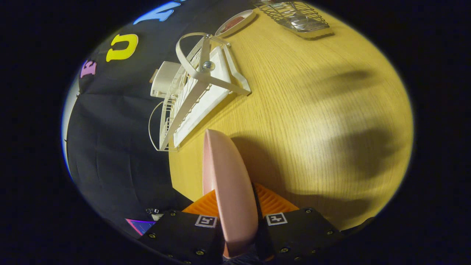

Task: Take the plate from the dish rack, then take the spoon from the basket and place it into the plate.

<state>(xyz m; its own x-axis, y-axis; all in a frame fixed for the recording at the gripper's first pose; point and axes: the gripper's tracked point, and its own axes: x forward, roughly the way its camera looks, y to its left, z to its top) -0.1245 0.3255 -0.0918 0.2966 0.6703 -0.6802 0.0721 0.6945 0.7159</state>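
A pink plate point(228, 184) stands on edge between my two fingers, and my gripper point(235, 206) is shut on its rim. It hangs above the wooden table point(312, 110), whole view rolled sideways. Beyond the plate lies the white wire dish rack point(195, 92), standing free of plates. Far past the rack sits a dark wire basket point(294, 16) with something metallic inside; I cannot make out the spoon itself.
A small oval dish point(235, 22) with something reddish in it rests between the rack and the basket. The black cloth wall point(110, 129) runs along the table's edge beside the rack. Bare wood with soft shadows stretches on the side away from the rack.
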